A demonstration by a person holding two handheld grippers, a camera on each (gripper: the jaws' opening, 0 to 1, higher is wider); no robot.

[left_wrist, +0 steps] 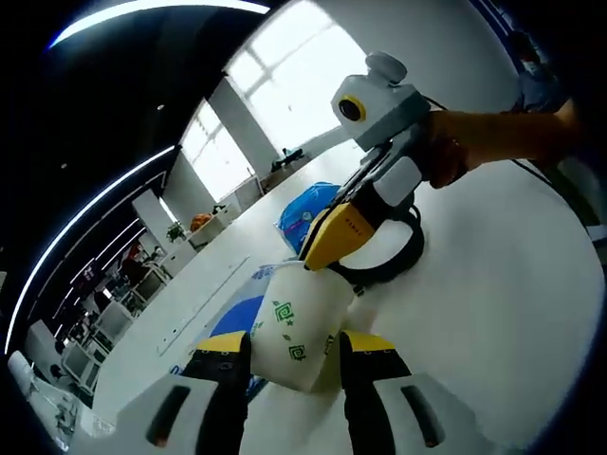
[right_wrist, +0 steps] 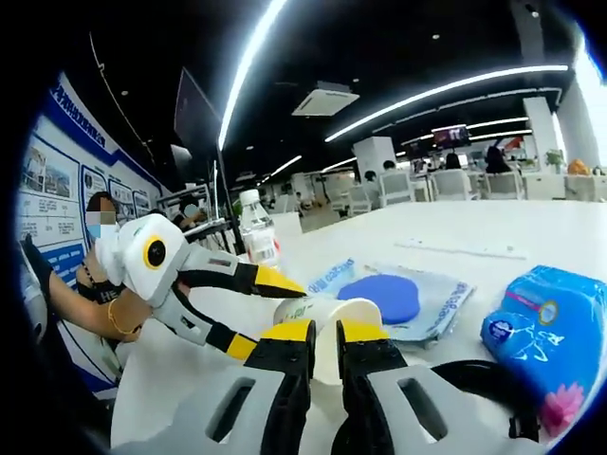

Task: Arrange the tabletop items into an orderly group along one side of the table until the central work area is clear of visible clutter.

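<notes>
Your left gripper (left_wrist: 287, 365) sits closest in the left gripper view, fingers (left_wrist: 223, 370) clamped on the lower body of a white paper cup (left_wrist: 296, 327) w/ green marks; cup is tilted, rim pointing away toward your right gripper (left_wrist: 332, 239), whose yellow tip touches that rim. Right gripper view: right gripper (right_wrist: 323, 343) has its fingers (right_wrist: 285, 353) nearly together on the cup (right_wrist: 327, 313) rim, wall pinched between them, while the left gripper (right_wrist: 254, 313) comes in from the left w/ a hand (right_wrist: 119, 313) behind it. Cup is held between both grippers just above the white surface (left_wrist: 493, 284). Near it on the surface: blue tissue pack (right_wrist: 542, 327), black cable loop (left_wrist: 403, 251), flat blue disc (right_wrist: 384, 296) on a printed bag (right_wrist: 432, 303). Water bottle (right_wrist: 254, 227) stands farther back.
</notes>
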